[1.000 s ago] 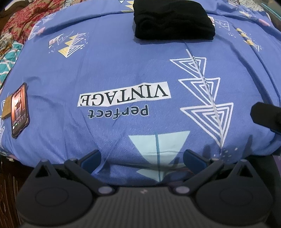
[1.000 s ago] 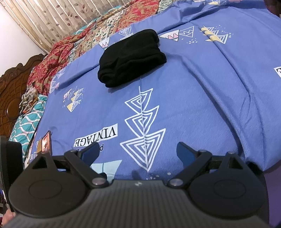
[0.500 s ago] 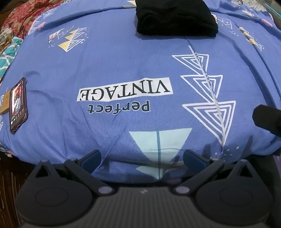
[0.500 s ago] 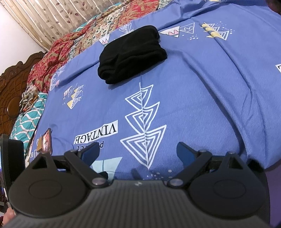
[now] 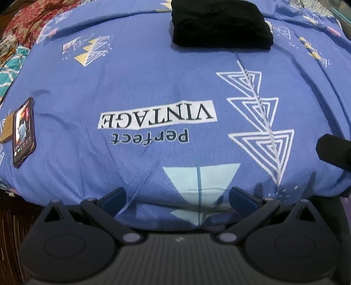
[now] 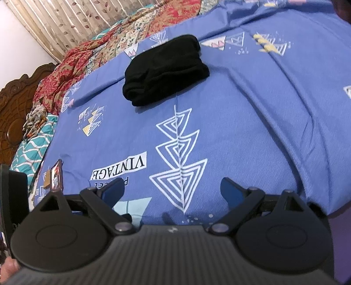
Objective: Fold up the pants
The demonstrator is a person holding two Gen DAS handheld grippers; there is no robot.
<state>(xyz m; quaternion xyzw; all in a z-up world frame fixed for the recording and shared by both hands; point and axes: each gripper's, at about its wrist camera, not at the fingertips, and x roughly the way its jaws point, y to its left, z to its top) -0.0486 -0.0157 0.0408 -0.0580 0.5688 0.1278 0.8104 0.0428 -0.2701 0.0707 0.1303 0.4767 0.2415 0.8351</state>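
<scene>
Black pants (image 5: pixel 221 24) lie folded into a thick bundle on the far part of the blue bedsheet (image 5: pixel 153 83); the right wrist view shows the same pants (image 6: pixel 164 70) at upper centre. My left gripper (image 5: pixel 177 197) hangs open at the bed's near edge, nothing between its blue pads, far from the pants. Beside it my right gripper (image 6: pixel 171 188) is open and empty as well. A dark part of the right gripper (image 5: pixel 333 151) shows at the right edge of the left wrist view.
A phone (image 5: pixel 23 131) with a lit screen lies near the bed's left edge, seen also as the phone (image 6: pixel 56 176) in the right wrist view. Patterned quilts (image 6: pixel 92 50) are heaped at the far left by a carved wooden headboard (image 6: pixel 13 105) and curtains (image 6: pixel 72 19).
Both grippers stay open and empty. The views shift slightly; the pants sit a little higher in each frame, as if both grippers dipped or drew back a touch.
</scene>
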